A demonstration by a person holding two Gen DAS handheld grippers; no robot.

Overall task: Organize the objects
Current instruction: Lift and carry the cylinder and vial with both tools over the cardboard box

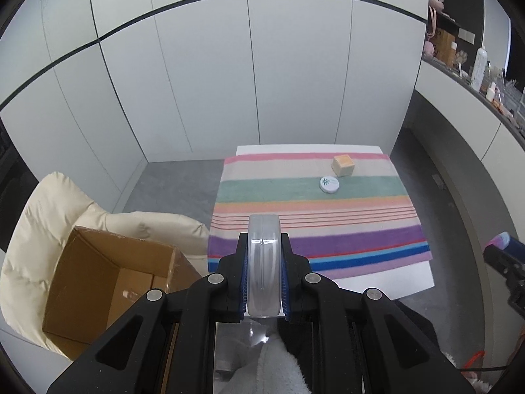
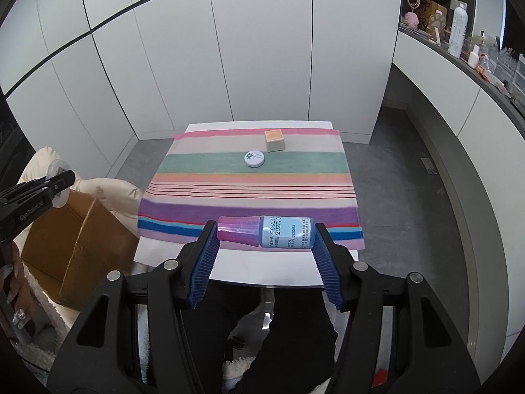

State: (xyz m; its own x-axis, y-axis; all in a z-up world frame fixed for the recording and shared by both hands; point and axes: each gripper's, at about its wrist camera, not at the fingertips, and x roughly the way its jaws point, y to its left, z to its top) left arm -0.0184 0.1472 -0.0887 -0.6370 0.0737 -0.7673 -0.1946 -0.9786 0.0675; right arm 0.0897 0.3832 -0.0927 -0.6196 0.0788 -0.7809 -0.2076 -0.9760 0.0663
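Note:
My left gripper point(image 1: 264, 239) is shut on a clear round case point(image 1: 264, 262) held on edge, hovering between the open cardboard box point(image 1: 98, 282) and the striped towel point(image 1: 315, 216). In the right wrist view the same left gripper point(image 2: 62, 177) shows at the left edge above the cardboard box point(image 2: 65, 249). My right gripper point(image 2: 266, 229) is shut on a blue bottle with a pink cap point(image 2: 265, 231), gripped end to end over the towel's near edge. A white round tin point(image 2: 254, 158) and a small orange-topped cube box point(image 2: 275, 140) rest far back on the striped towel point(image 2: 249, 190).
The box sits on a cream cushioned chair point(image 1: 39, 216) left of the white table point(image 2: 249, 267). White panel walls stand behind. A cluttered shelf point(image 2: 459, 42) runs along the right. A person's dark-clothed legs point(image 2: 262, 328) lie below the grippers.

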